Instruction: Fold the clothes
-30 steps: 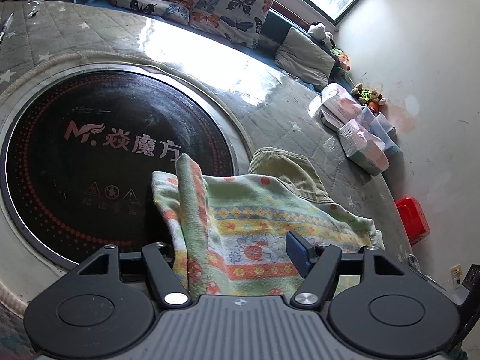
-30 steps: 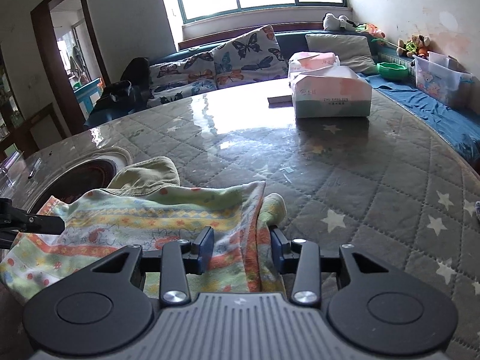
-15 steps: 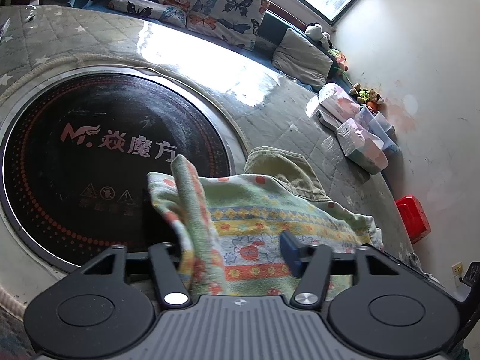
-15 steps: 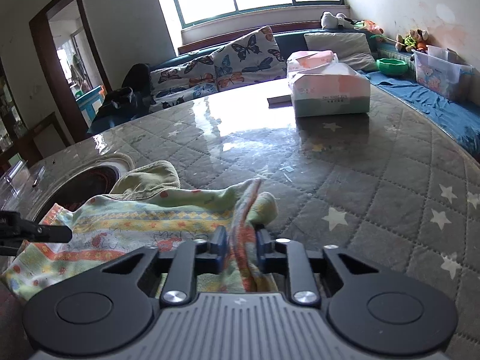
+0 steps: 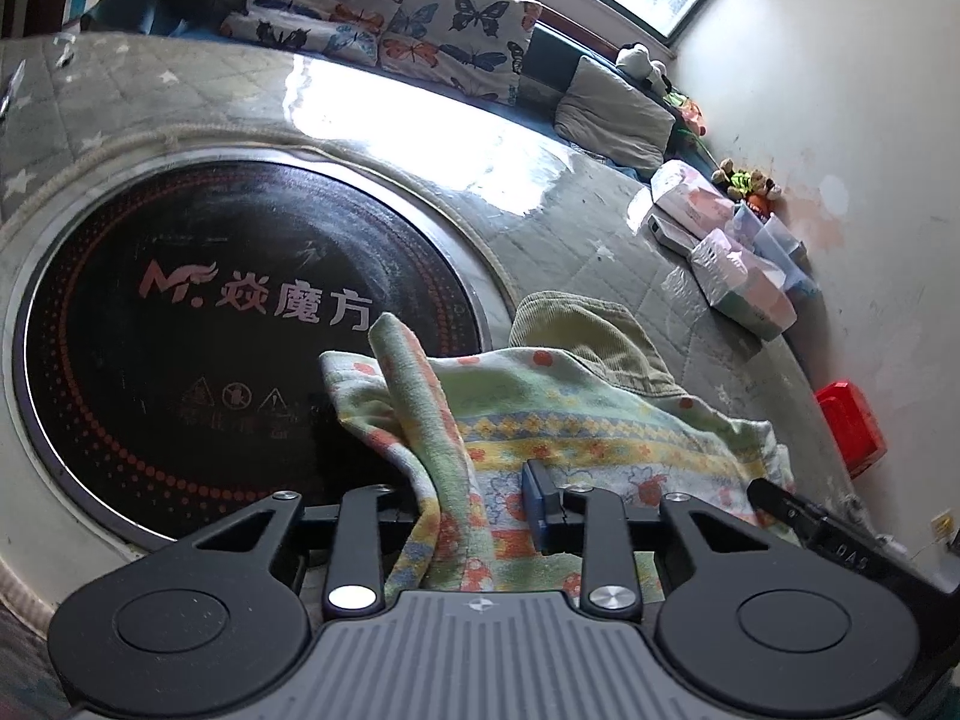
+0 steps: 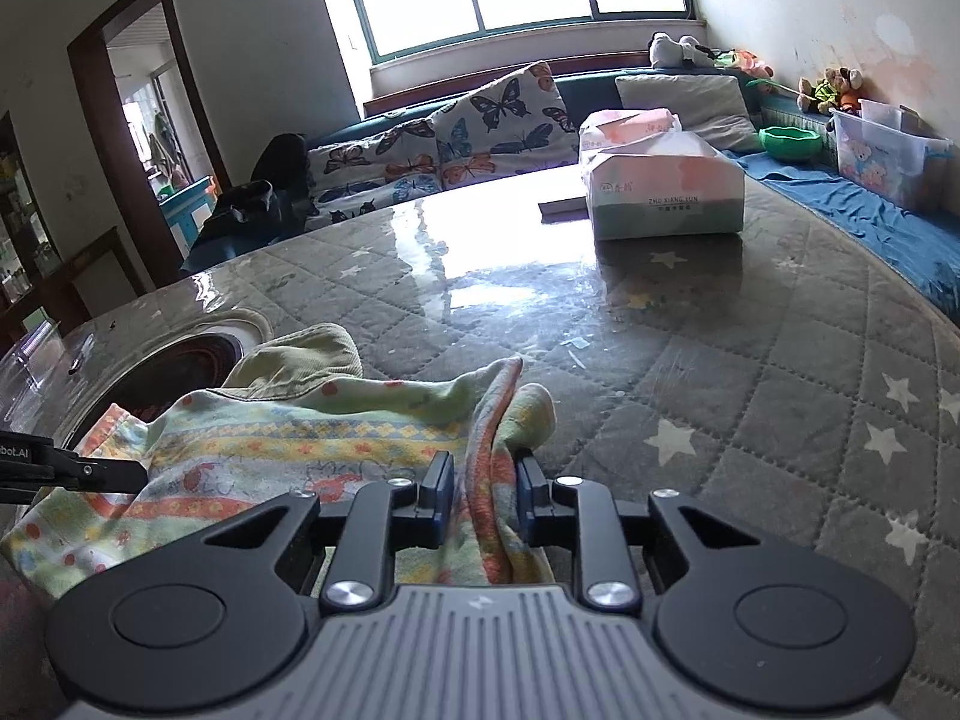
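left finger of the left gripper [image 5: 474,510]: hidden behind a raised fold of the patterned cloth [image 5: 570,420].
green garment [image 5: 588,336]: mostly covered by the cloth; only its top showed.
black round plate [image 5: 228,324]: near side hidden under the cloth.
words on the tissue box [image 6: 666,192]: too small to read.

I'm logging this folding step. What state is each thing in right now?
Patterned cloth: rumpled on the table, an edge bunched in each gripper.
Olive garment: crumpled, partly under the cloth.
Left hand-held gripper: jaws closing around a cloth fold.
Right hand-held gripper: jaws opening slightly, a cloth fold between them.
Tissue pack: upright, torn open on top.
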The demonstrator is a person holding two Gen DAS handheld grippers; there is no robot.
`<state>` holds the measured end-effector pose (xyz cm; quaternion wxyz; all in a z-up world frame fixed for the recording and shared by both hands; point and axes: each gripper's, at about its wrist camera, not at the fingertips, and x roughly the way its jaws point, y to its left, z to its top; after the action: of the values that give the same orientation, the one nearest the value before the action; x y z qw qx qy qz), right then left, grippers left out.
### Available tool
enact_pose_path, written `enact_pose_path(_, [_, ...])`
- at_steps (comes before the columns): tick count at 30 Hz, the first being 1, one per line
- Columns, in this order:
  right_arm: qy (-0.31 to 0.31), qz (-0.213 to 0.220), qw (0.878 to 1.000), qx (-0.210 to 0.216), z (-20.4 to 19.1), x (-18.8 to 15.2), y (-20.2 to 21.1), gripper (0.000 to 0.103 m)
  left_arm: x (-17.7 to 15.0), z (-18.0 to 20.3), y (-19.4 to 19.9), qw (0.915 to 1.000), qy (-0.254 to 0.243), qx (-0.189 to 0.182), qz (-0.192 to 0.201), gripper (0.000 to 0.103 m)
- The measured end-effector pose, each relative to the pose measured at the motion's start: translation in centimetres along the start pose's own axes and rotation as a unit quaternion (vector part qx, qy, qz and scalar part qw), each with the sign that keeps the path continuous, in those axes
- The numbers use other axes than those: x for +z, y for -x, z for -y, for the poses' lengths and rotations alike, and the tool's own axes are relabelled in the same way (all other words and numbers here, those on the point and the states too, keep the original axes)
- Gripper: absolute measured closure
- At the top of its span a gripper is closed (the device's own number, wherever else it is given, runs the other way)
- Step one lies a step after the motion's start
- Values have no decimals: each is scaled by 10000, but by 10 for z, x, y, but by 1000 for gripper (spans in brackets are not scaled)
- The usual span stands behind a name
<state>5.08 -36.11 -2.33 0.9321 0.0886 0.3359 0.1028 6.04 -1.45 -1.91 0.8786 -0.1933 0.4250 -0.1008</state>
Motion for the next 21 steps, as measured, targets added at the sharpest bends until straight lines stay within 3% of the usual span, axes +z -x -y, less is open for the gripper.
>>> enact_pose_path(6, [-61,26,10000,19,0,-1,4,91,-1,3,2,9995,-237,172,79,87])
enact_pose_path(21, [-45,108,9999,1,-10,-2,17,93,-4,19,19,9952,-815,374,397,90])
